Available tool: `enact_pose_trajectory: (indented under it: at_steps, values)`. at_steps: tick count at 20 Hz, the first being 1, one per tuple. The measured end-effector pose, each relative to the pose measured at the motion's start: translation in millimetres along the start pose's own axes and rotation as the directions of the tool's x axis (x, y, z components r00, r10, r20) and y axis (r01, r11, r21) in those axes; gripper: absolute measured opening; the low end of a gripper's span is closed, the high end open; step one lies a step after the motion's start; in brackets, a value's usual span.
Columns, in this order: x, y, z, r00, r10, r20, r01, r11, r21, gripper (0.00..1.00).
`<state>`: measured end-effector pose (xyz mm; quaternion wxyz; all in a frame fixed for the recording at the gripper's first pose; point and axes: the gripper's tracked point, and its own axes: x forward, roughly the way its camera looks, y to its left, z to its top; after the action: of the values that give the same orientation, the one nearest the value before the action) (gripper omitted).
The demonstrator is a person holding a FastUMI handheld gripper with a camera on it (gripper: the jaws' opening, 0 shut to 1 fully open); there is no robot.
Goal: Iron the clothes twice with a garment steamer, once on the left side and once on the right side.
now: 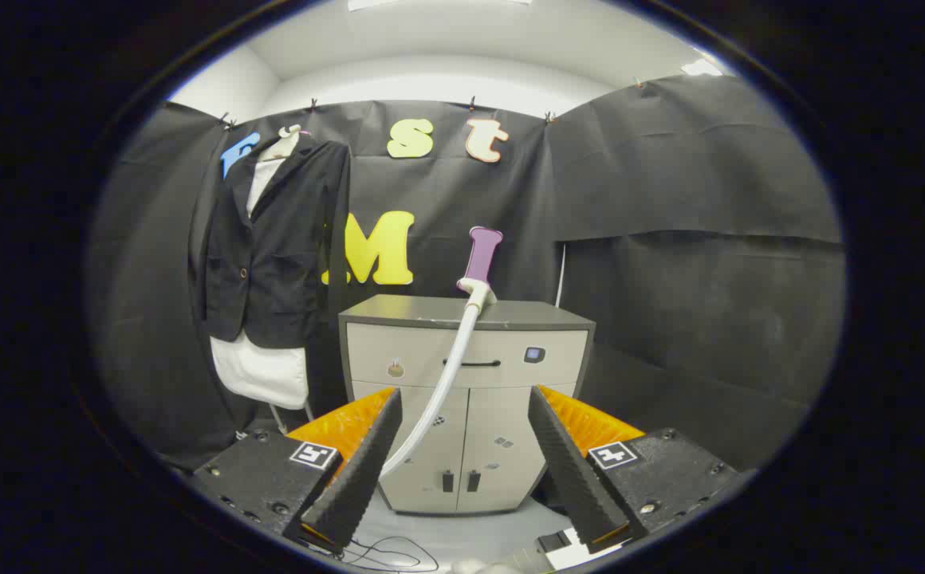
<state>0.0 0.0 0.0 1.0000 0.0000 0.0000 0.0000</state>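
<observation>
Where the booth's dark cloth wall runs along the left, a black jacket [271, 239] hangs on a hanger [283, 143] over a white shirt [261, 371], whose hem shows below the jacket's lower edge and whose collar shows at the open neck. Just to the right of the clothes stands a grey cabinet [466, 399] with a drawer above two doors. On its top the garment steamer [480, 263] stands upright, its purple handle rising above a white base, well apart from the jacket. A white hose [442, 383] drops from the steamer's base down across the cabinet's front and ends up low between the fingers. The gripper [462, 446] is spread wide with nothing held; the left finger [359, 470] and the right finger [574, 470] frame the cabinet's doors, and the steamer lies well beyond them. Thin dark cables [387, 554] lie on the pale floor [462, 530] beneath the fingers.
</observation>
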Motion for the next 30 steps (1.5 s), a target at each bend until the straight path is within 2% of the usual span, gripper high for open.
enact_pose_trajectory:
  at_steps: [10,18,24,30]
  values:
    - [2,9,1,1.0,-0.007,-0.023,0.008,1.0,0.009,0.99]
    - [18,3,24,0.999,-0.034,-0.016,0.034,0.999,0.014,0.99]
    - [73,7,45,0.999,0.006,-0.052,-0.004,0.999,0.034,0.99]
    - [168,3,77,0.997,0.035,-0.075,-0.03,0.998,0.06,1.0]
